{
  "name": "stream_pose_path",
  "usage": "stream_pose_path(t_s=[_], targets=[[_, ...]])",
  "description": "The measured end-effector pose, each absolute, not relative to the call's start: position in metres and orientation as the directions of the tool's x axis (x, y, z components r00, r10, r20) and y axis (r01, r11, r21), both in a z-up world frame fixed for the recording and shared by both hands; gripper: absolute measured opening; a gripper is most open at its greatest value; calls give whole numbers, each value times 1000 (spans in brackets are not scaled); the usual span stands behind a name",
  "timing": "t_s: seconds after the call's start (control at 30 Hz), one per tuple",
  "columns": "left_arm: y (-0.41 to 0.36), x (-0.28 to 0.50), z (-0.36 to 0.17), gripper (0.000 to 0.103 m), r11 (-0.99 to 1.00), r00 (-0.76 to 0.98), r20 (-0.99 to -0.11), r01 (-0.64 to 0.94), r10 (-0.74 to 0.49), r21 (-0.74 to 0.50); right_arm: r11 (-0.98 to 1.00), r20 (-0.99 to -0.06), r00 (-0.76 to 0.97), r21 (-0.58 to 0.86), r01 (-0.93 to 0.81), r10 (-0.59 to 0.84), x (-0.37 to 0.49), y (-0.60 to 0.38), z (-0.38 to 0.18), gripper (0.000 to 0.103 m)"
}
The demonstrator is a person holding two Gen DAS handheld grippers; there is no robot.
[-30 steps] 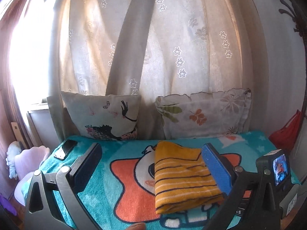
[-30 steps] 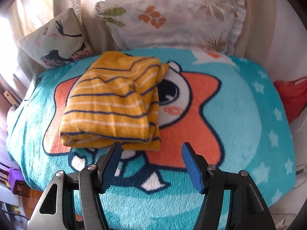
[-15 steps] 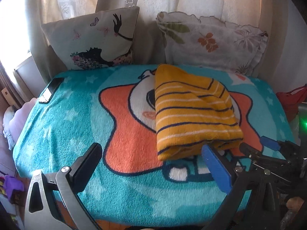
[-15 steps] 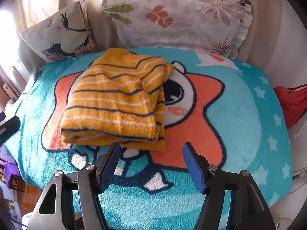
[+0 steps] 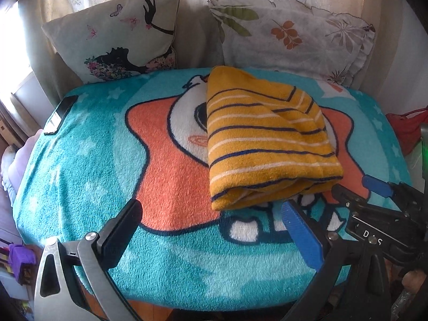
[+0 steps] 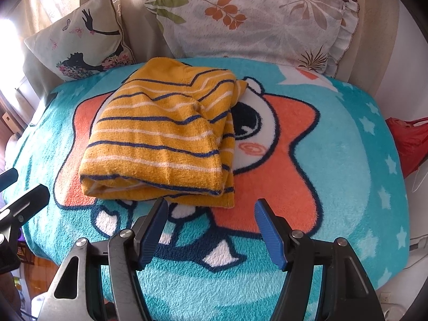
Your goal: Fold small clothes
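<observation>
A folded yellow garment with navy and white stripes (image 5: 264, 139) lies on a teal cartoon blanket (image 5: 88, 160); it also shows in the right wrist view (image 6: 165, 139). My left gripper (image 5: 211, 214) is open and empty, hovering above the blanket just short of the garment's near edge. My right gripper (image 6: 211, 211) is open and empty, just in front of the garment's near right corner. The right gripper's fingers (image 5: 374, 187) show at the right of the left wrist view. The left gripper's fingertips (image 6: 24, 200) show at the left edge of the right wrist view.
Two cushions lean against the curtain behind the blanket: a silhouette-print one (image 5: 120, 34) and a leaf-print one (image 5: 294, 32). A black phone (image 5: 60, 113) lies on the blanket's far left edge. A red bag (image 6: 406, 144) hangs past the right edge.
The left gripper has tilted down from the curtain and pulled back toward the near edge. The right gripper has drawn back slightly. The garment has not moved.
</observation>
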State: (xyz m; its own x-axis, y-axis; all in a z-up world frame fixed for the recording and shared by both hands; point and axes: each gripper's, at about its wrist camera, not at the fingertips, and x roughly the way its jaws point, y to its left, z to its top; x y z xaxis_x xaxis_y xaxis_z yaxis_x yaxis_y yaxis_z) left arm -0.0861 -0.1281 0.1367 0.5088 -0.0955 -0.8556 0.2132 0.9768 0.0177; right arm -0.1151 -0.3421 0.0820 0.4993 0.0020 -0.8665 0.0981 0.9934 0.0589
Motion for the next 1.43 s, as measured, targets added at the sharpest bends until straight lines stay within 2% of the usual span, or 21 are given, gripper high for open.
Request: stream_pose_path(t_s=[0.87,1.23,1.43], targets=[[-117,-76,111,103,987,423,-902,159,-88,-22,998,-873,488,14,61,-18,-92,-328,82,71],[-111,-74,107,103,988,407,-907,145,-111,-56,997,-883,463,-69,26,-73,-85,-309,79,71],[-114,-75,108,103,989,419,-904,143,-86,-28,996,-894,440,-78,47,-91,-85,-313,75,71]])
